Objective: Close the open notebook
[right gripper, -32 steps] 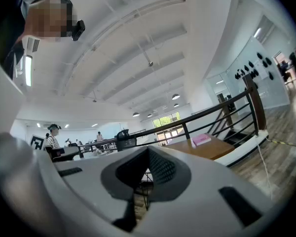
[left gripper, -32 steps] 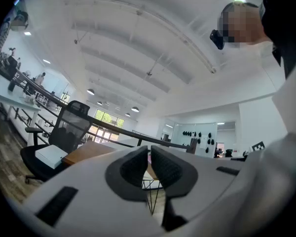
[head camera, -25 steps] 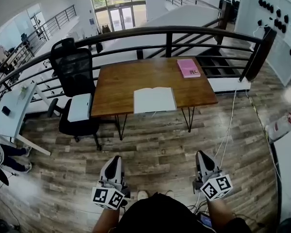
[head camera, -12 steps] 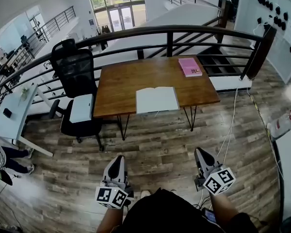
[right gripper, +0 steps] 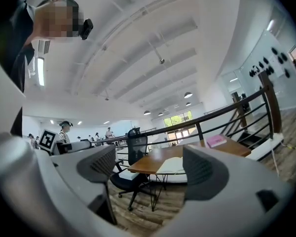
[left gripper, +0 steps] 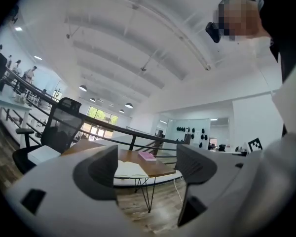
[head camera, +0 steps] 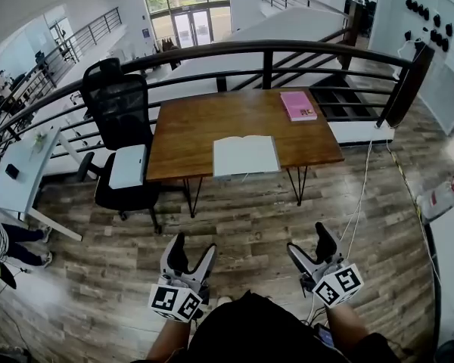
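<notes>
The notebook (head camera: 246,156) lies open and flat on the wooden counter (head camera: 189,131), its pale, blank-looking pages facing up and its spine running away from the person. It sits at the counter's near edge, a little right of the middle. The left tongs (head camera: 194,245) and the right tongs (head camera: 309,240) are held low in front of the person, over the plank floor (head camera: 250,214) and well apart from the counter. Both have just been opening and now stand spread wide, with nothing between their jaws and nothing touching them. Each gripper view shows the notebook and counter far off through the gap. A pink book (head camera: 296,105) lies closed at the counter's far right corner, well apart from the notebook. A black office chair (head camera: 117,108) stands at the counter's left end with a flat white item (head camera: 126,166) on its seat. A dark railing (head camera: 212,49) runs behind the counter. A thin cable (head camera: 358,195) trails over the floor to the right, and a white desk (head camera: 19,184) stands at the far left. Only floor lies between the tongs and the counter.
</notes>
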`<state>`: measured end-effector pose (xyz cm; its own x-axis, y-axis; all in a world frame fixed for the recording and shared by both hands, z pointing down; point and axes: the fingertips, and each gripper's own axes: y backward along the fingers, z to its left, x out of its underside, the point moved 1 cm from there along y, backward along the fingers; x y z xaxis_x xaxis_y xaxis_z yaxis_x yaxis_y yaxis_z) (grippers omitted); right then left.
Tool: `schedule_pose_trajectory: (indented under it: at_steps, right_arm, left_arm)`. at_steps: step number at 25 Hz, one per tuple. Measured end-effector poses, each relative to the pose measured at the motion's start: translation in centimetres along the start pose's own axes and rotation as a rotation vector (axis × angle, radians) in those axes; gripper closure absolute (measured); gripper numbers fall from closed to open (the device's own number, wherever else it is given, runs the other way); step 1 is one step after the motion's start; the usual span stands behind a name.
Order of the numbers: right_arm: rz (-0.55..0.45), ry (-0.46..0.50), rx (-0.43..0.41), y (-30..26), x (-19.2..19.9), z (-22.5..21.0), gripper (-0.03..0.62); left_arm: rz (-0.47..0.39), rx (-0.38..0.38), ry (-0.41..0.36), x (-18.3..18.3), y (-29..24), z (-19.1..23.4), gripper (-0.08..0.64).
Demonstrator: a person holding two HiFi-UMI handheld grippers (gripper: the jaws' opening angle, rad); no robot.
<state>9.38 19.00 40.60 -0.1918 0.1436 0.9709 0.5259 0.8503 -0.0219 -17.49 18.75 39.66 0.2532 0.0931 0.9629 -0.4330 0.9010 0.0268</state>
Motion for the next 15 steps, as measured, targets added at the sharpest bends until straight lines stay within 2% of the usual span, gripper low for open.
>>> schedule_pose_trajectory:
  at_steps: [7,15]
  right_arm:
    - [-0.039,-0.02,0.039,2.3,-1.4,-2.1,0.169]
    - [-0.049,-0.066,0.05,6.0,-1.0,-6.1,0.172]
  left_arm:
    - [0.028,-0.005,0.01,0.9,-1.1,-1.0,0.199]
    - [0.019,-0.033,-0.039,0.7,-0.9,-4.5,0.199]
